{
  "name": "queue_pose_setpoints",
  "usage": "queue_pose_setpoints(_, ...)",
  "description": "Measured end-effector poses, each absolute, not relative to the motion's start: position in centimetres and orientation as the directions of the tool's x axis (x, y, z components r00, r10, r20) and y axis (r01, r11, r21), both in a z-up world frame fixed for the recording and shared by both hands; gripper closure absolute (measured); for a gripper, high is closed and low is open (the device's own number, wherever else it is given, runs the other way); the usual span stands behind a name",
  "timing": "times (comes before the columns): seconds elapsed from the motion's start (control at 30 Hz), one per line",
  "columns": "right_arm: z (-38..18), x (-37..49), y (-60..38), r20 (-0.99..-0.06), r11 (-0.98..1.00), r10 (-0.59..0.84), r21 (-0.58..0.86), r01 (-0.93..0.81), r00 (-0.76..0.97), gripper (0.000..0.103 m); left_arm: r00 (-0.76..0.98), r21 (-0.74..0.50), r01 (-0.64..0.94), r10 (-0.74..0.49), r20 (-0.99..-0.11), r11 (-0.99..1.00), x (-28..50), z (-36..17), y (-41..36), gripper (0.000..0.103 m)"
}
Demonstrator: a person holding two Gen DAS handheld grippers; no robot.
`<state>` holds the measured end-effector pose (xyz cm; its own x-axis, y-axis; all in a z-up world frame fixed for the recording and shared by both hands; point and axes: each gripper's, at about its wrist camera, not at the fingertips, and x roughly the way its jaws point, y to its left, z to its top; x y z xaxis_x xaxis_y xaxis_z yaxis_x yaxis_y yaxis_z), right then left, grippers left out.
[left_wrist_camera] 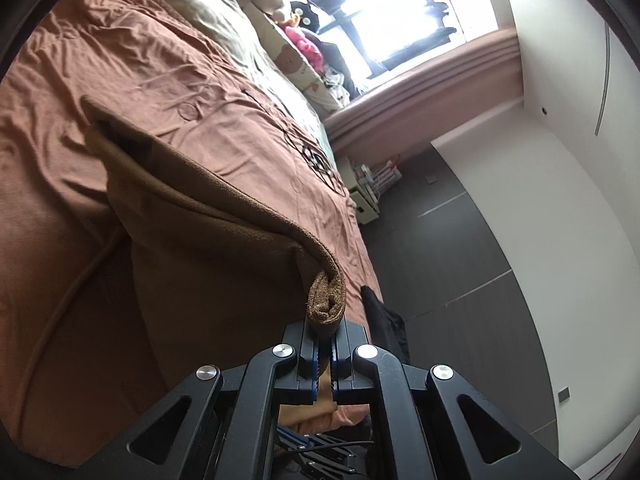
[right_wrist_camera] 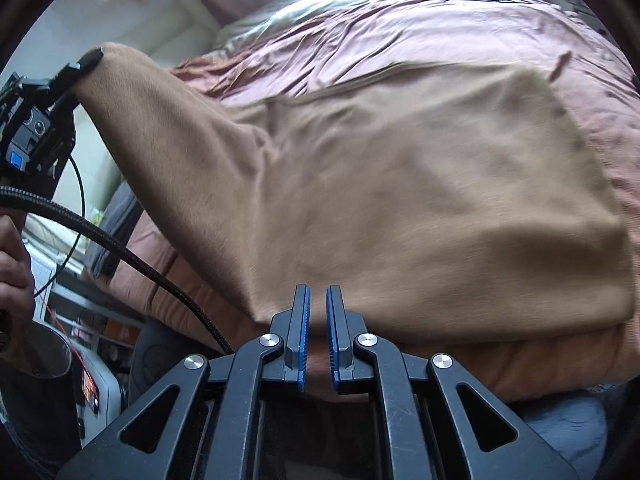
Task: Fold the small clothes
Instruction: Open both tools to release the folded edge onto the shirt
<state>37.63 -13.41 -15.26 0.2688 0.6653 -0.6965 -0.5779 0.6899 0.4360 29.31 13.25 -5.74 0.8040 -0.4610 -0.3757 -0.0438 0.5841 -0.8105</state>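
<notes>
Nearby, a black cable (right_wrist_camera: 132, 256) crosses beside the brown cloth (right_wrist_camera: 400, 200).

Motion blurs the brown cloth (right_wrist_camera: 400, 184) in the right wrist view, and its near edge is hidden behind the right gripper (right_wrist_camera: 317, 300). The window (left_wrist_camera: 400, 12) glares white. The hand (right_wrist_camera: 14, 264) is cut off.
</notes>
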Motion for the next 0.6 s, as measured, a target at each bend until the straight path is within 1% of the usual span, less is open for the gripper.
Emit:
queue_pose_setpoints(0.03,-15.1,37.7,-14.1,-0.691,0.691,0.668,0.439,-0.575,0.275,0.095,0.798,-0.808,-0.037,-0.469,-0.378,0.587,29.8,-5.7,12.6,0.100)
queue_pose_setpoints(0.07,-15.0,37.7,-14.6,-0.691,0.695,0.666,0.435,-0.573,0.282,0.083,0.792,-0.807,-0.031,-0.478,-0.380,0.590,30.3,-5.6,11.9,0.100)
queue_pose_setpoints(0.1,-14.8,37.8,-15.3,-0.687,0.701,0.663,0.431,-0.569,0.297,0.060,0.786,-0.805,-0.026,-0.485,-0.383,0.593,30.8,-5.6,11.4,0.100)
queue_pose_setpoints(0.17,-14.6,37.8,-16.4,-0.670,0.709,0.666,0.431,-0.558,0.329,0.038,0.769,-0.800,-0.014,-0.505,-0.391,0.599,31.9,-5.7,9.9,0.100)
queue_pose_setpoints(0.37,-14.4,37.7,-19.5,-0.657,0.726,0.662,0.441,-0.528,0.361,0.038,0.708,-0.788,0.022,-0.566,-0.423,0.616,35.1,-6.3,5.2,0.100)
queue_pose_setpoints(0.6,-14.4,38.4,-23.7,-0.645,0.729,0.672,0.494,-0.474,0.362,0.038,0.632,-0.782,0.026,-0.616,-0.470,0.622,38.4,-8.6,0.1,0.100)
